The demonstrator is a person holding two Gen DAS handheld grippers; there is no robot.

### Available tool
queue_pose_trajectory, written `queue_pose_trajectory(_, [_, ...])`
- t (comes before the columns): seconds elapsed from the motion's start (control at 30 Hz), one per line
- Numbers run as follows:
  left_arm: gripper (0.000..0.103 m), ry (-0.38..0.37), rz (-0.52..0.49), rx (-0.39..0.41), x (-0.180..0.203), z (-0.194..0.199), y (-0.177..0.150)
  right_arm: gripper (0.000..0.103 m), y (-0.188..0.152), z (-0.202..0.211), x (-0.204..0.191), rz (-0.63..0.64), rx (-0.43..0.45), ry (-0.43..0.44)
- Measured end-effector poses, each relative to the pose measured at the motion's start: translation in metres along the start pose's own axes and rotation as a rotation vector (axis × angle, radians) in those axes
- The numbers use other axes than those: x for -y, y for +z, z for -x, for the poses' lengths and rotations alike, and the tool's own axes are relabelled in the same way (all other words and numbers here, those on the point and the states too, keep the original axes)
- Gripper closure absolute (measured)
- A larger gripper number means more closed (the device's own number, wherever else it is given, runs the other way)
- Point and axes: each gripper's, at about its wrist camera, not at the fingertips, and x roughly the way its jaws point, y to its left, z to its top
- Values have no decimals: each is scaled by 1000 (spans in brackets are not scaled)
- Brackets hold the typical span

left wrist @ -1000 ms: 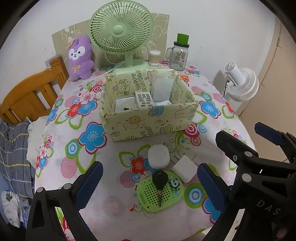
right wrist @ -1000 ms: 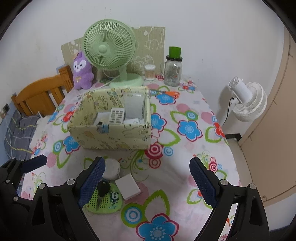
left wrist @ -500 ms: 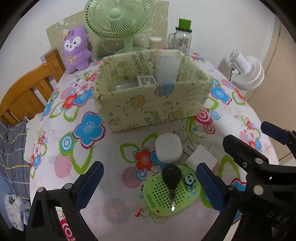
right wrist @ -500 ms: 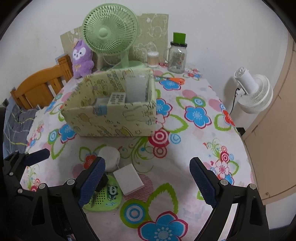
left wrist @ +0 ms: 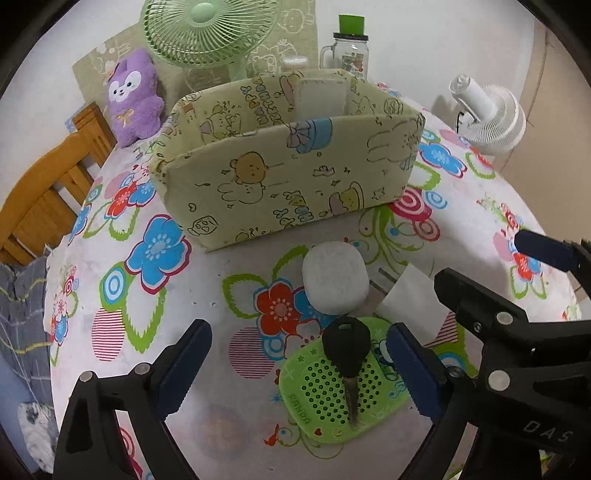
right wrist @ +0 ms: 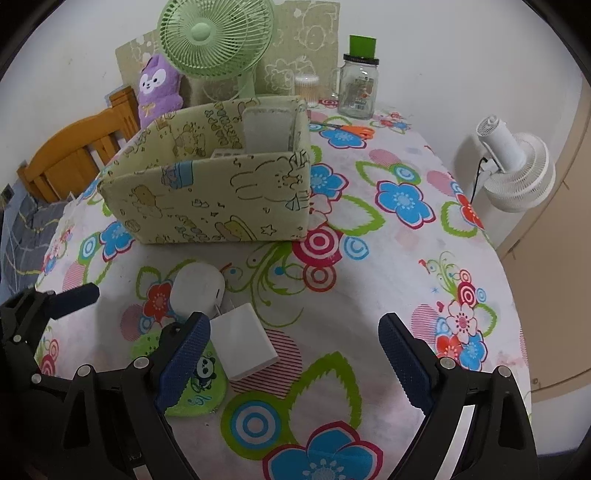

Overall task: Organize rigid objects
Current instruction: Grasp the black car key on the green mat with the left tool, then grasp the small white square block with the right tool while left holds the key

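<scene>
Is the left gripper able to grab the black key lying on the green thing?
Probably yes. The black key lies uncovered on the green perforated plastic pad, right between the left gripper's closing jaws, which do not touch it. The white rounded case sits just beyond it, out of the way.

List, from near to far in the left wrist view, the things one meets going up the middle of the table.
Green perforated pad with the black key lying on it → white rounded case → yellow cartoon-print fabric box → green desk fan at the wall.
</scene>
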Motion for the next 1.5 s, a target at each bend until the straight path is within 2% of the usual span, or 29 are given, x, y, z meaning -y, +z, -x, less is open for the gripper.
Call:
queue_pose_trajectory(0.3, [20, -26, -11, -34, 6, -13, -6, 9, -9, -12, 3, -3, -27, -1])
queue_pose_trajectory(0.37, [25, -22, -15, -31, 8, -14, -8, 9, -11, -15, 4, -5, -32, 4])
queue_pose_trajectory(0.47, [42, -15, -8, -40, 8, -16, -8, 9, -11, -18, 2, -5, -33, 10])
queue_pose_trajectory(0.7, [58, -46, -17, -10, 11, -15, -10, 9, -11, -24, 2, -27, -43, 34])
queue_pose_trajectory(0.8, [60, -30, -10, 7, 11, -15, -12, 9, -12, -29, 3, -40, -54, 48])
queue_pose_trajectory(0.87, [63, 13, -10, 11, 11, -14, -12, 9, -11, -32, 3, -45, -73, 51])
queue_pose_trajectory(0.93, [70, 12, -5, 3, 10, -14, -12, 9, -10, -34, 1, -43, -77, 57])
queue_pose_trajectory(1.3, [70, -10, 71, -12, -5, -11, -17, 10, -6, -44, -10, -40, -101, 93])
queue_pose_trajectory(1.43, [70, -3, 62, -5, -4, -10, -20, 21, -8, -51, -17, -63, -133, 101])
queue_pose_trajectory(1.5, [70, -6, 63, -6, -4, -9, -21, 28, -9, -51, -21, -57, -121, 88])
